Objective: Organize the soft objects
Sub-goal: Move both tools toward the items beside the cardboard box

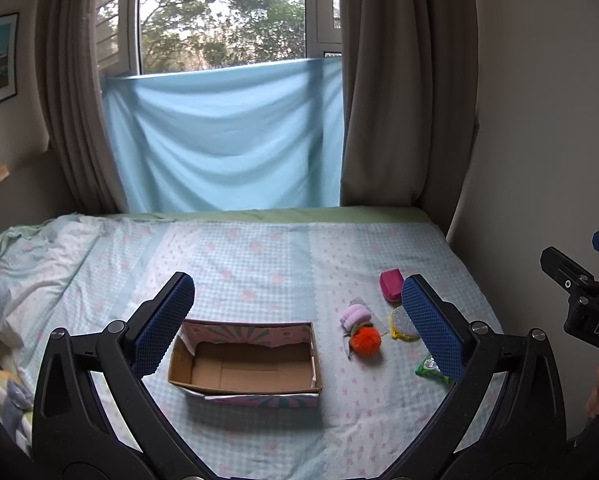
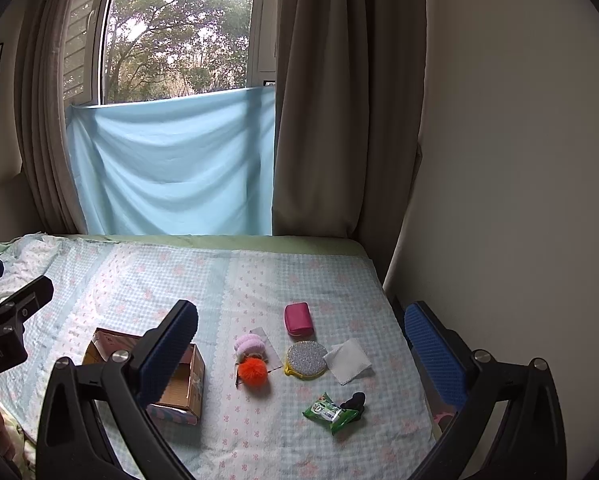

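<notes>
Both tongs, left tongs (image 1: pixel 297 324) and right tongs (image 2: pixel 301 354), are black plastic with silver screws and blue textured pads (image 1: pixel 431 326).

A home bedroom: a bed (image 1: pixel 259 248) under patterned sheets (pale blue), beside a curtained window (image 1: pixel 223 16).

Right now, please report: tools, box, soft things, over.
Both tools open, holding nothing: left tool, right tool. Box empty. Orange pompom and pink pouch lie beside it on the bed. Path clear.
</notes>
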`<state>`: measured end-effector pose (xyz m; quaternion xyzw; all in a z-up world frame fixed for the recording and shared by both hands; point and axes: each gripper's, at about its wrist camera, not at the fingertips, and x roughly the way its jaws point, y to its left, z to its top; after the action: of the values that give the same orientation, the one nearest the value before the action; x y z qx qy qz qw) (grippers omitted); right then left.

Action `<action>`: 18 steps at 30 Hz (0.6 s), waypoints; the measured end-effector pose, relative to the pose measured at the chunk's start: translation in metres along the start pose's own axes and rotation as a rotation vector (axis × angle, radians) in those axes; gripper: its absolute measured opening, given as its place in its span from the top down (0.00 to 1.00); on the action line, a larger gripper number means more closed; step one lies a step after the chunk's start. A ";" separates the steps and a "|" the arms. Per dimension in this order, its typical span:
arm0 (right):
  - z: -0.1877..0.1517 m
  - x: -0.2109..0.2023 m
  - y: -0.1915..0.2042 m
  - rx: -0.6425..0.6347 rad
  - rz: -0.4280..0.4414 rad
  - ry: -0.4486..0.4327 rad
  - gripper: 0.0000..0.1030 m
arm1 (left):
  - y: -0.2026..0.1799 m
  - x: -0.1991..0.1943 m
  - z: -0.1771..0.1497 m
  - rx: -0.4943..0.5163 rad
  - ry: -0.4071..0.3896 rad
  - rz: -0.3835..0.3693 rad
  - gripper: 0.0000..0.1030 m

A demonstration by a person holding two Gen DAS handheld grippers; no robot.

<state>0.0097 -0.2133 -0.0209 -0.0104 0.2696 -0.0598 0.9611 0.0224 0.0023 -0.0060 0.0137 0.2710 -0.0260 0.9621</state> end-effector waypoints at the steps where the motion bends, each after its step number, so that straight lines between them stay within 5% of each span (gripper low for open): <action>1: 0.000 0.000 0.000 0.001 0.001 0.000 0.00 | 0.000 0.000 0.000 0.000 0.000 0.000 0.00; 18: 0.003 0.027 -0.007 0.052 -0.058 0.074 0.00 | 0.000 0.035 0.007 0.037 0.082 -0.051 0.00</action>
<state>0.0330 -0.2232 -0.0320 0.0092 0.3028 -0.0951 0.9483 0.0557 0.0009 -0.0182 0.0259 0.3098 -0.0550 0.9489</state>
